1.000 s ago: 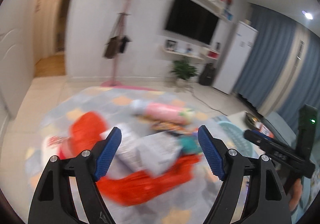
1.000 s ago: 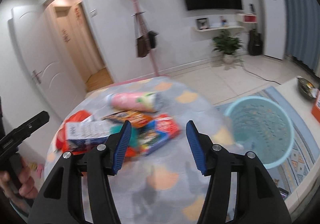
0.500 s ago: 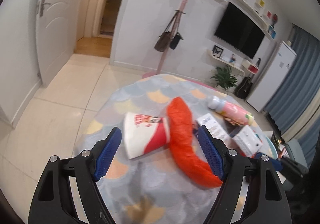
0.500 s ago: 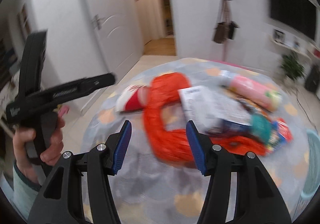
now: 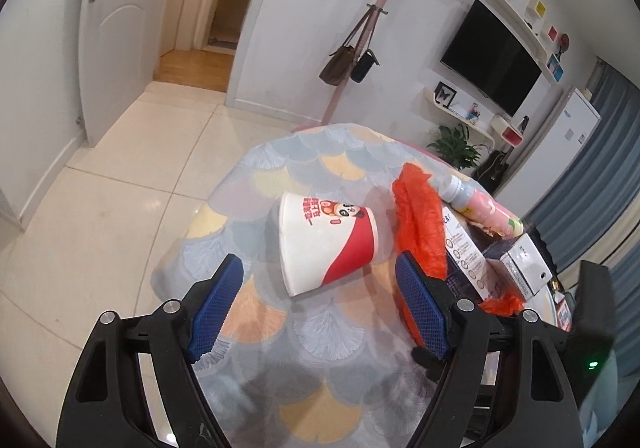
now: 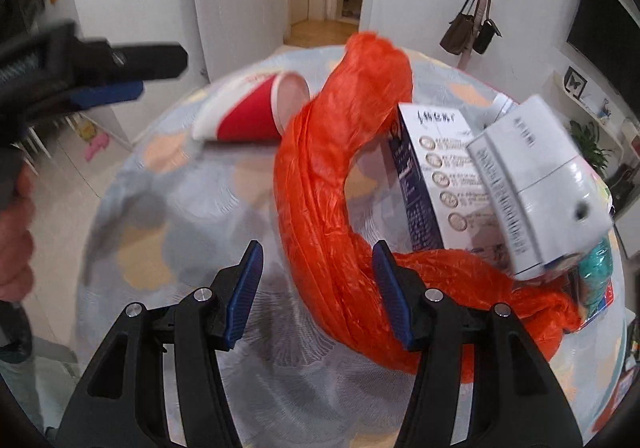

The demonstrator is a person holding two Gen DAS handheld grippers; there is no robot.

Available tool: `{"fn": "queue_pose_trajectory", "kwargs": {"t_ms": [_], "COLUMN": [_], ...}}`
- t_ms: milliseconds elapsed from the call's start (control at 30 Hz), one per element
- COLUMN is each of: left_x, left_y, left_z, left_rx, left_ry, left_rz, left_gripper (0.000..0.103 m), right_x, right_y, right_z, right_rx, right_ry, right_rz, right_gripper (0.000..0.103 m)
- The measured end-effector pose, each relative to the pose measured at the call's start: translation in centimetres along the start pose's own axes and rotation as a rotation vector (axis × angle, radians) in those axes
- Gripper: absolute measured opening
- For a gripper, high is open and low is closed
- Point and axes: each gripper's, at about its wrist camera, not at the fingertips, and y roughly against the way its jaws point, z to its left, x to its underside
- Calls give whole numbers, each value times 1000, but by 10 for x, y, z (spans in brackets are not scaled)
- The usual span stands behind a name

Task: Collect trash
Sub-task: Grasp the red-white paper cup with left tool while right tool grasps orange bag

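Note:
A red and white paper cup [image 5: 326, 242] lies on its side on the round table [image 5: 320, 380]. My left gripper [image 5: 320, 304] is open and empty, just short of the cup. An orange plastic bag [image 6: 332, 184] curls across the table beside the cup [image 6: 256, 116]. My right gripper [image 6: 318, 288] is open, its jaws either side of the bag's bend, not closed on it. White cartons [image 6: 532, 184] and a pink bottle [image 5: 480, 206] lie on the bag's right. The left gripper also shows in the right wrist view [image 6: 108, 76].
The table wears a scalloped pastel cloth [image 6: 192, 208] and stands on a tiled floor [image 5: 100, 184]. A pink coat stand with bags [image 5: 360, 60], a white door [image 5: 108, 28], a wall TV [image 5: 492, 68] and a plant [image 5: 456, 146] stand behind.
Both grippers swung left from the trash pile and bin toward the cup and bag, then closed in. The cup now sits just ahead of the left jaws, the bag between the right jaws.

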Motion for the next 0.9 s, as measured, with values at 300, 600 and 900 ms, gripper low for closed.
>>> {"fn": "queue_pose_trajectory", "kwargs": {"t_ms": [300, 600, 900], "left_x": [2, -1, -12], "left_y": [1, 0, -46], "left_z": [-8, -12, -21], "left_rx": [7, -6, -77], "left_ry": [-23, -47, -81], "left_rz": [-4, -11, 89], "left_gripper": [77, 77, 86], "right_x": [9, 5, -1], "right_y": [38, 134, 202], "right_z": [-10, -31, -83], "right_rx": [-52, -172, -142], "right_ry": [-56, -117, -201], "right_rz": [-68, -275, -436], "right_gripper": [10, 9, 9]}}
